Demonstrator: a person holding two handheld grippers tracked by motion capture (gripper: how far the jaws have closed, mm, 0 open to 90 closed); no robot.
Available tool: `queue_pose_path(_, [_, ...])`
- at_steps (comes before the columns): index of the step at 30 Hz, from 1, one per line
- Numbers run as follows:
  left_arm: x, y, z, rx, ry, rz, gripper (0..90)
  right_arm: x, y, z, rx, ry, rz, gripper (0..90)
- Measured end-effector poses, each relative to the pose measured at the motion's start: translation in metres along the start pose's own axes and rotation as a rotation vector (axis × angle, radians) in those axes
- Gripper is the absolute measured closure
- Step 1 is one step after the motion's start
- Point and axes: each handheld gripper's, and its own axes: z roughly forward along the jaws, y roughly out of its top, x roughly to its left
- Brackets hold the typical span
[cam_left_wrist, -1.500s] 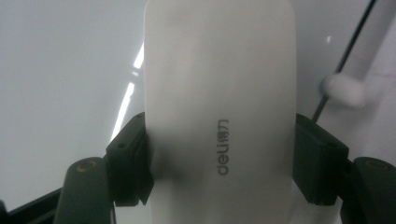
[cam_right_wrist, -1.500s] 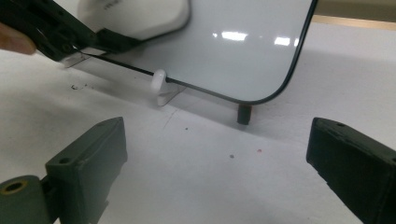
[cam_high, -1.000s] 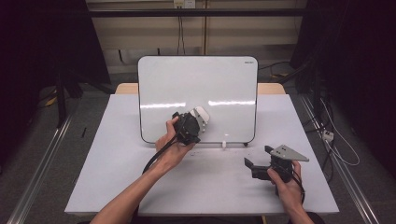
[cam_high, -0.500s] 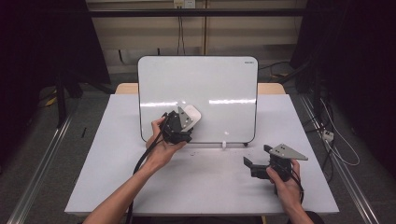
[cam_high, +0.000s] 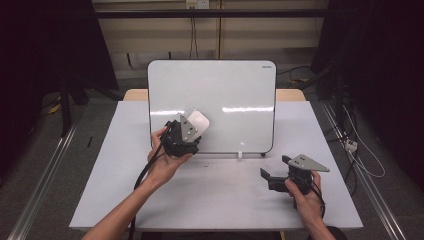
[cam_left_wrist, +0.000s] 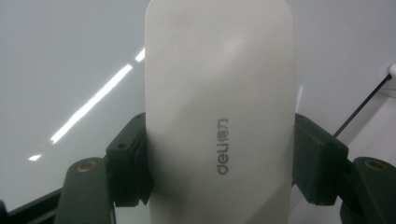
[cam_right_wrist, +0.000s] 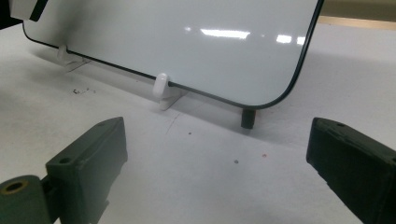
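A white whiteboard (cam_high: 225, 95) with a dark rim stands upright at the back of the table. My left gripper (cam_high: 192, 129) is shut on a white board eraser (cam_high: 199, 121), which I hold against the board's lower left area. In the left gripper view the eraser (cam_left_wrist: 219, 112), printed "deli", sits pinched between both black pads (cam_left_wrist: 317, 163), with the board's face (cam_left_wrist: 70, 60) right behind it. My right gripper (cam_high: 275, 167) rests low at the table's right front, open, with nothing between its jaws. In the right gripper view it (cam_right_wrist: 219, 163) faces the board's lower corner (cam_right_wrist: 187, 42).
The board stands on small white clip feet (cam_right_wrist: 162, 88) and a black peg (cam_right_wrist: 247, 116). Dark specks lie on the white table (cam_high: 220, 200) in front of it. A cable trails from my left gripper along the forearm.
My left hand has slid the eraser leftward and slightly up across the board's lower part. The right hand has stayed where it was.
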Motion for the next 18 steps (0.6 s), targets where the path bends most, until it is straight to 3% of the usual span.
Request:
queue_pose_path(10, [0.013,-0.009,-0.012,-0.027,0.015,-0.074,31.2,0.0,0.0,-0.002,-0.004,-0.004,-0.005,5.2])
queue_pose_path(12, [0.017,-0.011,-0.014,-0.025,0.017,-0.105,31.1,0.0,0.0,-0.002,-0.004,-0.004,-0.007,5.2])
queue_pose_path(18, [0.026,-0.018,-0.02,-0.029,0.02,-0.116,31.1,-0.001,0.001,-0.002,-0.014,-0.015,-0.004,5.2])
